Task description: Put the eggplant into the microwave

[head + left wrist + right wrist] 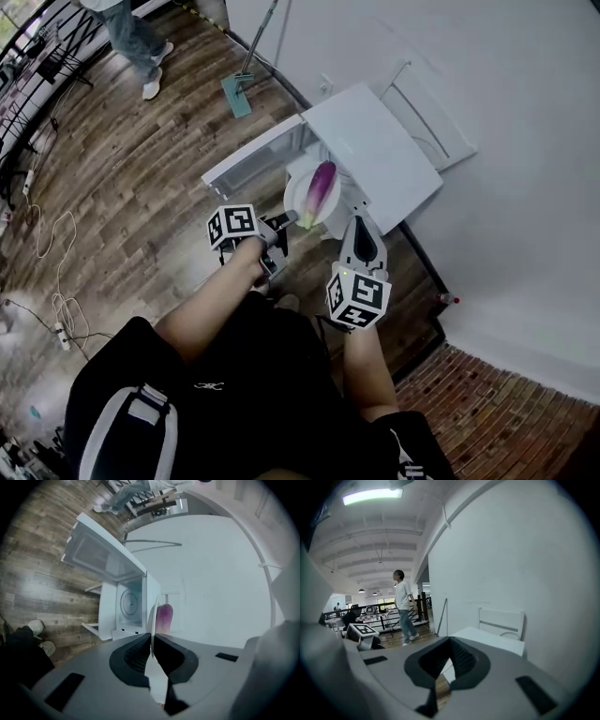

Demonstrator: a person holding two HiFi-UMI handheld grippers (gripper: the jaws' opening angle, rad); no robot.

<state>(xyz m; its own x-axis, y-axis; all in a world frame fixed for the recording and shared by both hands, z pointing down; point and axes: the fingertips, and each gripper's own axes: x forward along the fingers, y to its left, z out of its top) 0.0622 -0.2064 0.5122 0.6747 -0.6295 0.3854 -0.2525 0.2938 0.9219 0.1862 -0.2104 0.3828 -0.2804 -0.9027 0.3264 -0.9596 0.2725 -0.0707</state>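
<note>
A purple eggplant (322, 187) lies on a white plate (300, 194), which hangs just in front of the white microwave (375, 150). The microwave's door (251, 157) stands open to the left. My left gripper (292, 218) is shut on the plate's near rim. In the left gripper view the thin plate rim (151, 620) runs between the closed jaws of the left gripper (151, 638), the eggplant (164, 617) shows beyond them, and the microwave's cavity with its turntable (130, 603) lies ahead. My right gripper (360, 223) hovers right of the plate, shut and empty (450, 641).
The microwave stands on the wooden floor against a white wall. A white chair (427, 122) leans behind it and a mop (246, 70) rests by the wall. A person (136, 37) walks at the far left. Cables (56, 272) lie on the floor.
</note>
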